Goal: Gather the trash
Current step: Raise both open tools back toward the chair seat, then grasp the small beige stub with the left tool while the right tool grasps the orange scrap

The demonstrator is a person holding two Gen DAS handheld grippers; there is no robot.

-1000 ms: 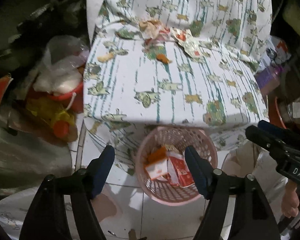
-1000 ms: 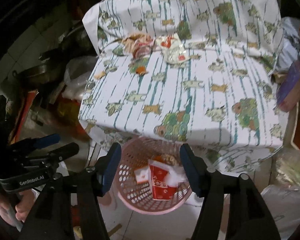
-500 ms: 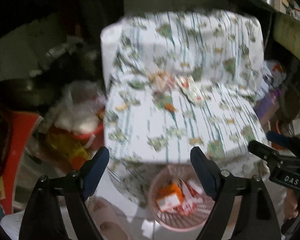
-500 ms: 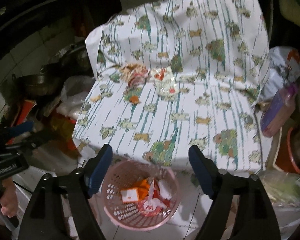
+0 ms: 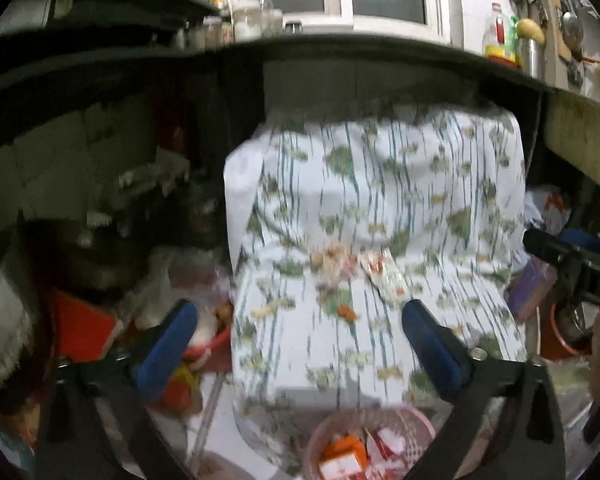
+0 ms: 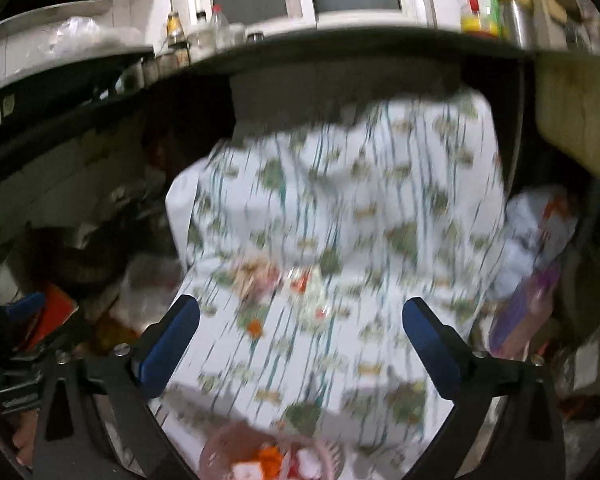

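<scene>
A pile of crumpled wrappers (image 5: 336,264) and a clear packet with red print (image 5: 384,276) lie at the back of a cloth-covered seat (image 5: 340,352); an orange scrap (image 5: 346,311) lies nearer. The pile also shows blurred in the right wrist view (image 6: 260,276). A pink mesh basket (image 5: 420,420) holding orange and red cartons stands on the floor at the seat's front; it also shows in the right wrist view (image 6: 216,452). My left gripper (image 5: 300,344) and right gripper (image 6: 300,344) are both open and empty, raised in front of the seat, apart from the trash.
Clutter and bags fill the floor to the left (image 5: 188,320). A purple box (image 5: 530,292) and a white bag (image 6: 540,216) lie to the right. A dark counter edge (image 5: 340,46) with bottles runs above the seat back.
Both grippers have tilted up and drawn back from the basket; the basket dropped to the bottom edge and the counter and window came into view. Both stayed open.
</scene>
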